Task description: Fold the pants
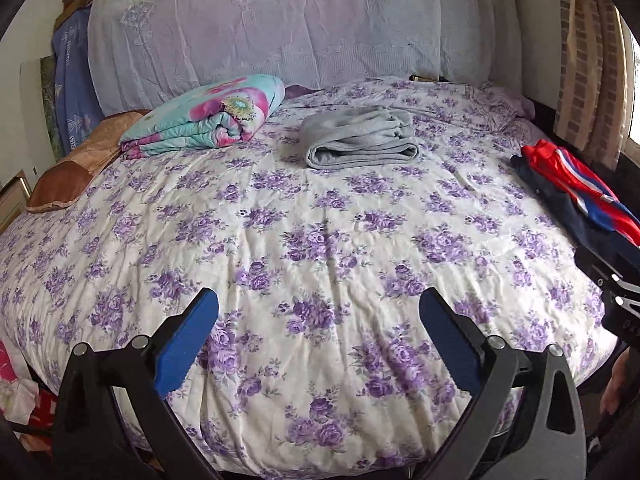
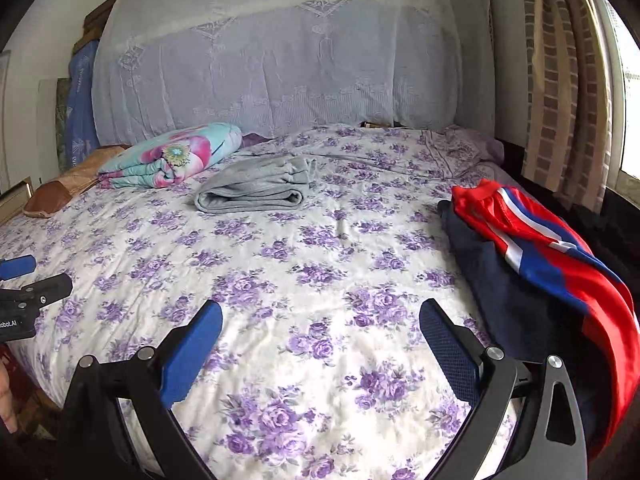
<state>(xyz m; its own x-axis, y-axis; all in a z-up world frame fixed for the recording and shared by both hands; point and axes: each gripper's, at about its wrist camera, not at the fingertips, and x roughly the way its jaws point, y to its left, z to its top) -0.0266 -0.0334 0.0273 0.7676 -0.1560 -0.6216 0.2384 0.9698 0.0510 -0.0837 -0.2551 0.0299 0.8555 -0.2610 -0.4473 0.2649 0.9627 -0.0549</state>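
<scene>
A bed [image 1: 320, 240] covered with a white quilt printed with purple roses. Ahead of the grippers, toward the far side, lie folded grey pants [image 1: 358, 138]. Far left rests a folded turquoise floral blanket [image 1: 204, 118], beside a brown pillow [image 1: 72, 172]. At the right edge lies a navy garment [image 2: 500, 280] with red-and-blue striped pants [image 2: 552, 256] on top.
</scene>
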